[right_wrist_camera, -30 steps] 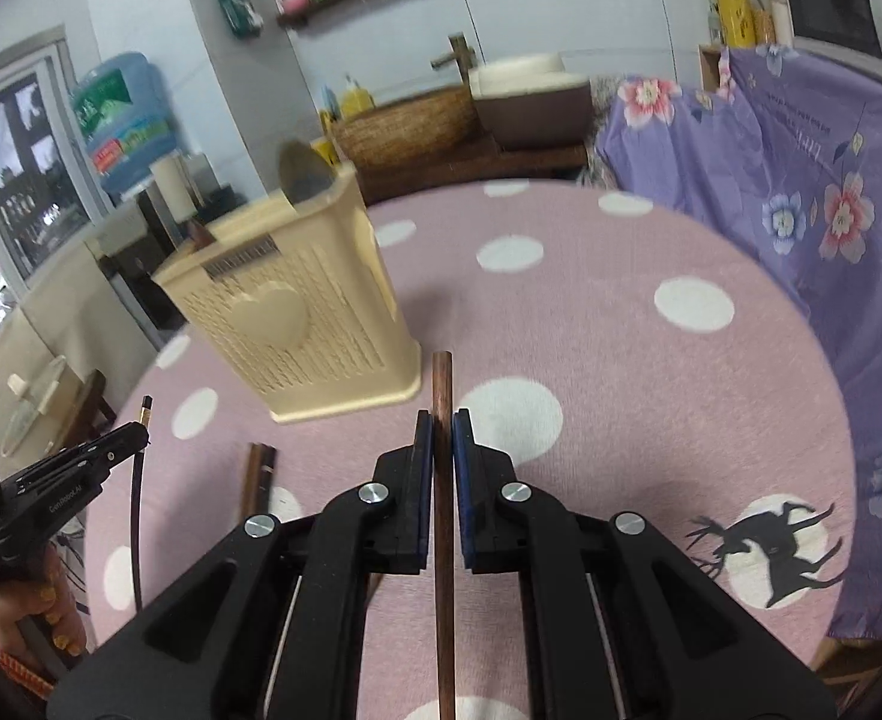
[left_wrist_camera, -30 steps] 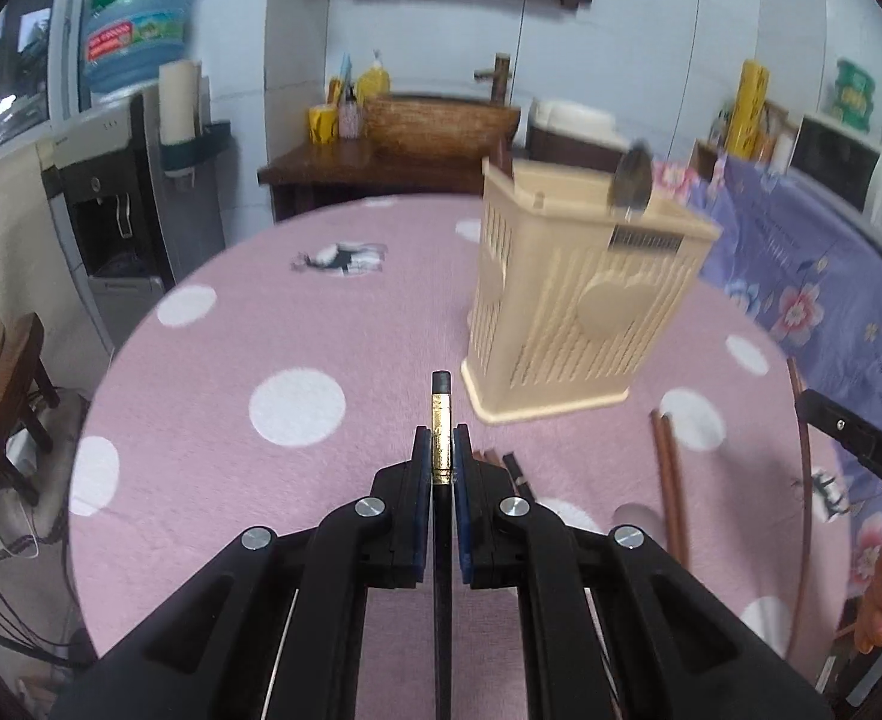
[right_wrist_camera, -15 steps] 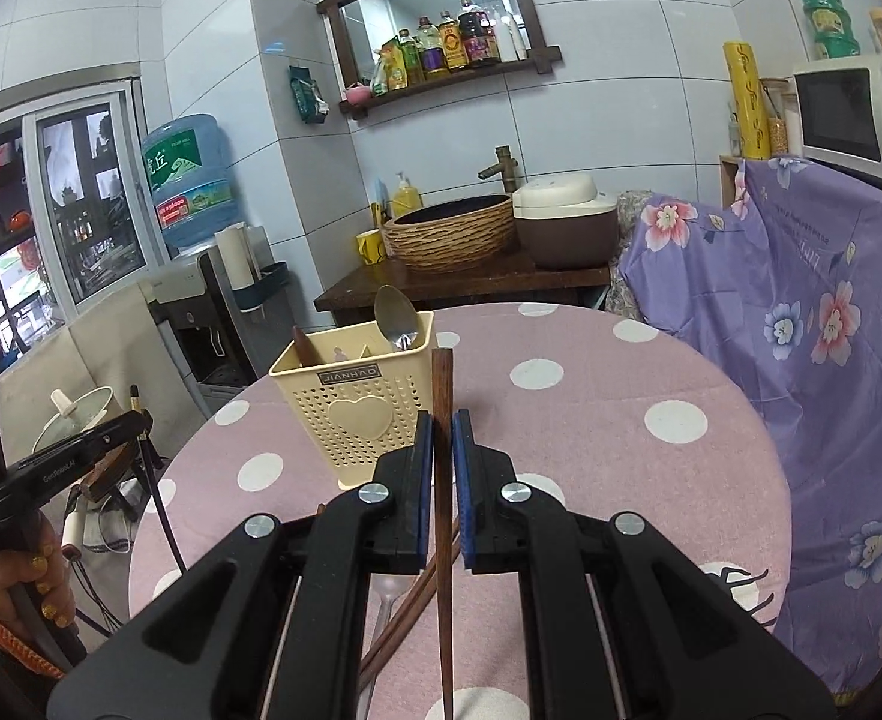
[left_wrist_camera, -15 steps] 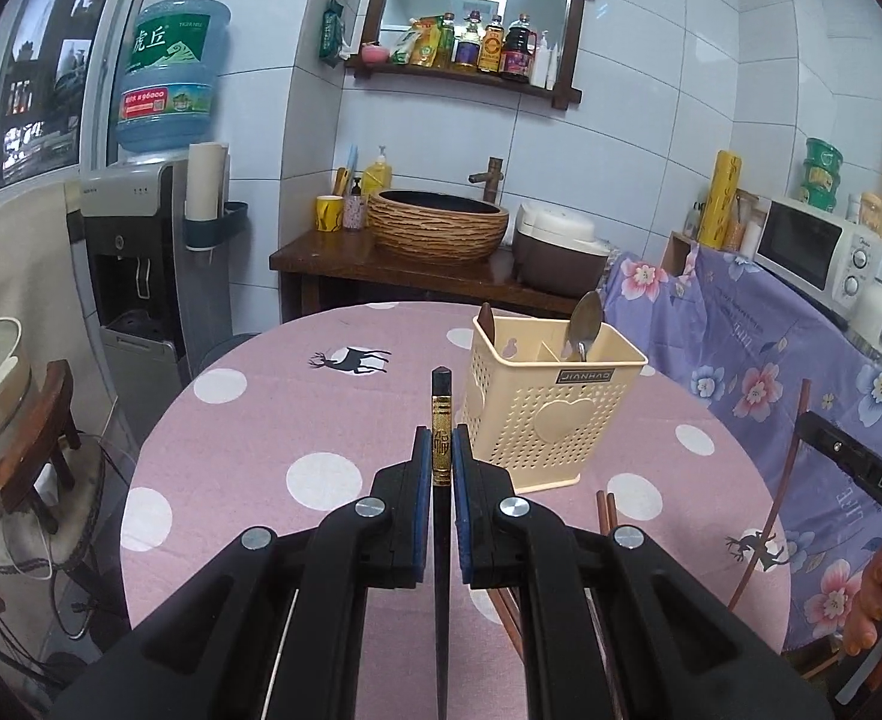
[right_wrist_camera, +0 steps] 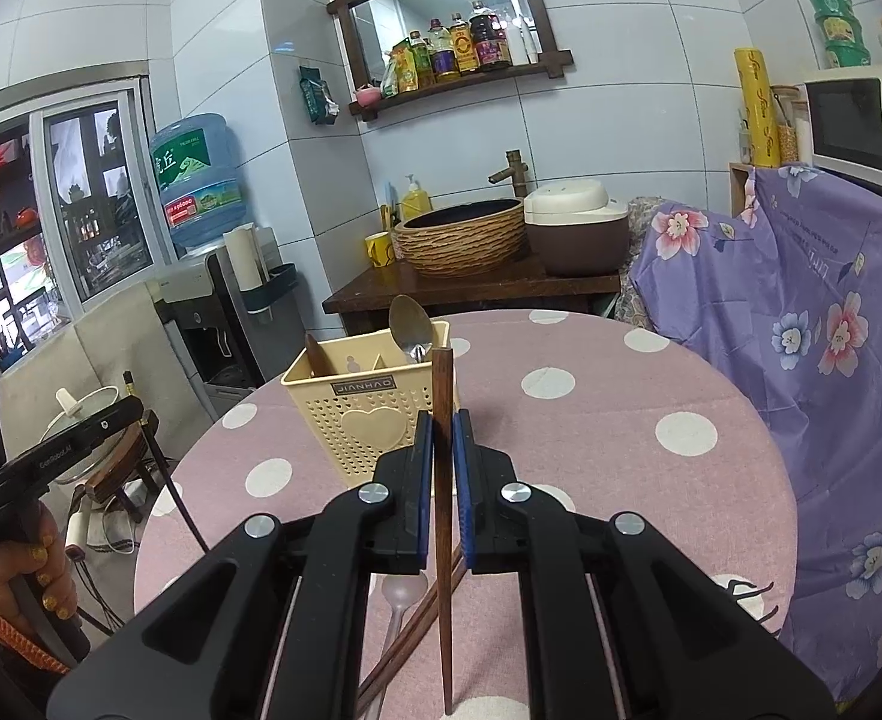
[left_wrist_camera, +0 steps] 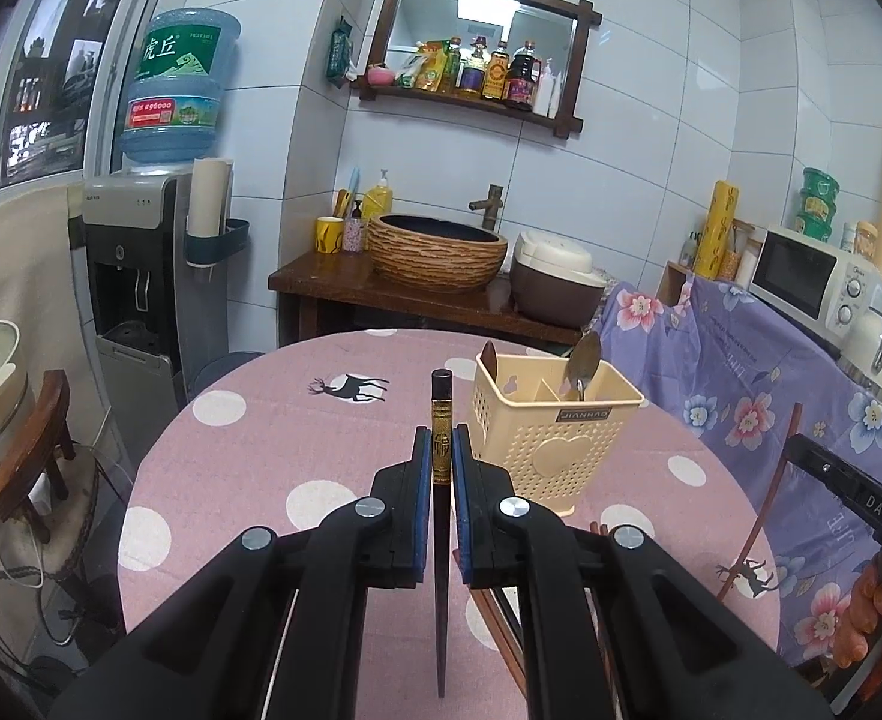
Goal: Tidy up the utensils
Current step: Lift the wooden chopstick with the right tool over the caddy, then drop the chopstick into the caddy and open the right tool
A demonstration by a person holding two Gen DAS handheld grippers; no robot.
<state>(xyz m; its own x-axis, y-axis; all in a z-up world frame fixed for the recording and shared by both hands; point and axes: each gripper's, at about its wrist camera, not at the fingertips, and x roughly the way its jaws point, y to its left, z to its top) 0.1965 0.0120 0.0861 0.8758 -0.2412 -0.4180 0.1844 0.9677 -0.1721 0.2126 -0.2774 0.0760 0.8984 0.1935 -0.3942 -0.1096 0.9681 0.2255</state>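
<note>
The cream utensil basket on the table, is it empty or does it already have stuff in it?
Not empty. The utensil basket stands upright on the table, with a metal spoon sticking up from one compartment and a brown handle from another.

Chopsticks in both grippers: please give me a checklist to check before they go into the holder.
1. Left gripper shut on black chopstick: ok.
2. Right gripper shut on brown chopstick: ok.
3. Holder upright on table: ok.
4. Free compartment in holder: ok, middle one looks empty.
5. Spoon clear of the entry path: cannot tell.
6. Chopstick pairs matched: not ok, colours differ.
</note>
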